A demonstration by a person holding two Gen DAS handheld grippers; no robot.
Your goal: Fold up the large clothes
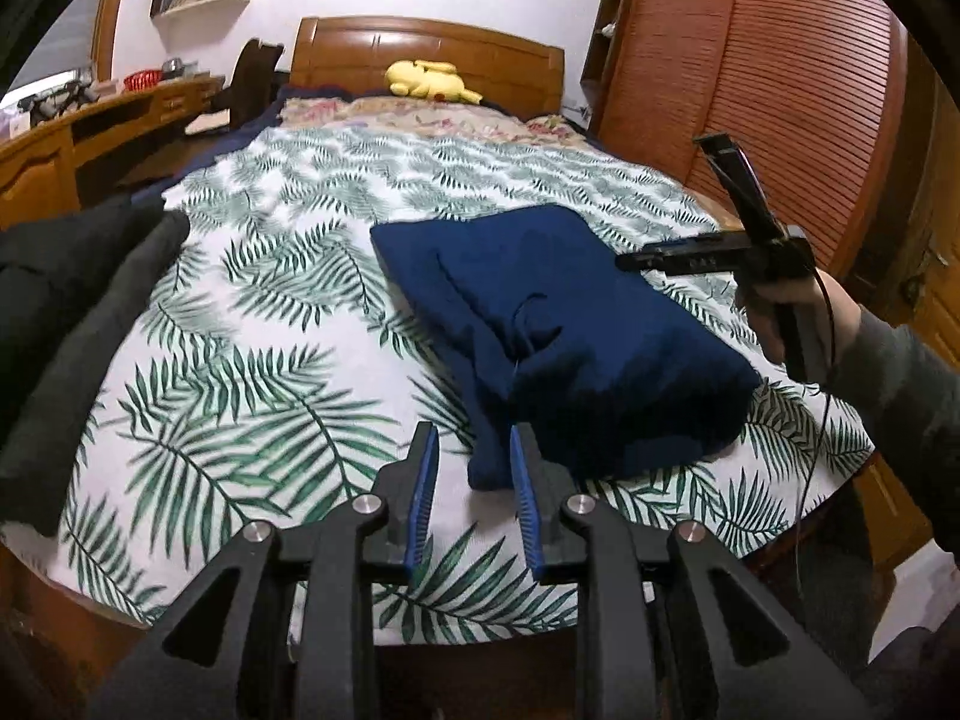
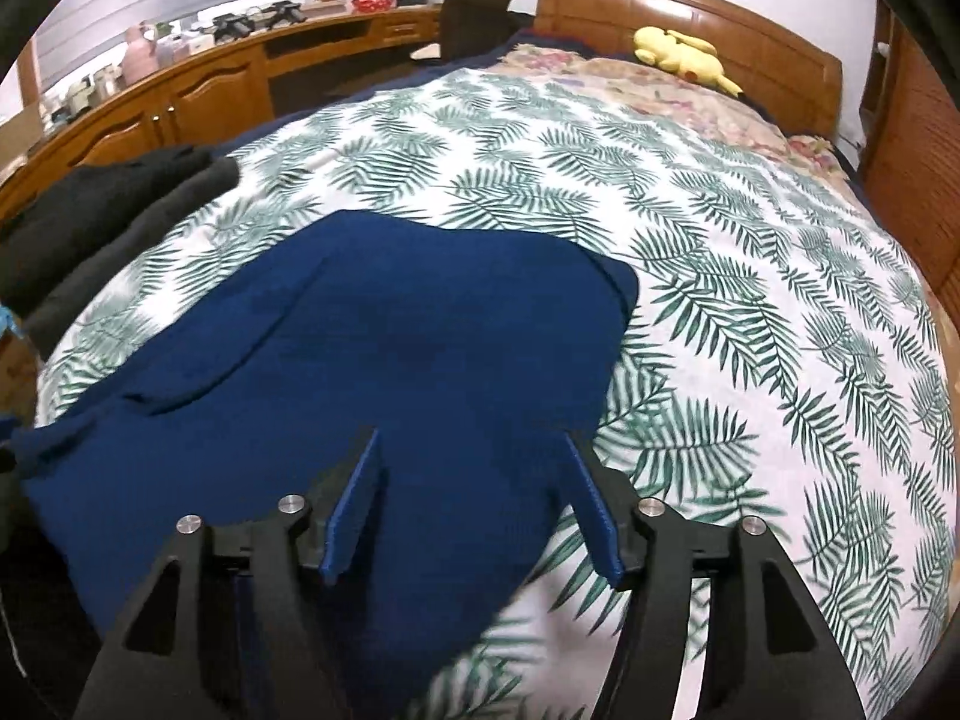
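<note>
Evidently mid-fold, the navy sweater (image 1: pixel 576 324) lies doubled at frame centre on the leaf-print bedspread (image 1: pixel 252 312), both the left tool (image 1: pixel 474 456) and the right tool (image 2: pixel 474 468) apart, gripping nothing, poised near its lower edge.

No text, label, brand, number or sign can be read anywhere.

Open leaf-print bedspread (image 1: pixel 252 324) lies clear left of and beyond the blue garment (image 1: pixel 576 324), offering free passage. Dark clothes (image 1: pixel 66 324) crowd the bed's left edge; a wardrobe (image 1: pixel 798 90) walls the right side; a yellow plush (image 1: pixel 429 81) sits against the headboard (image 1: pixel 420 54).
</note>
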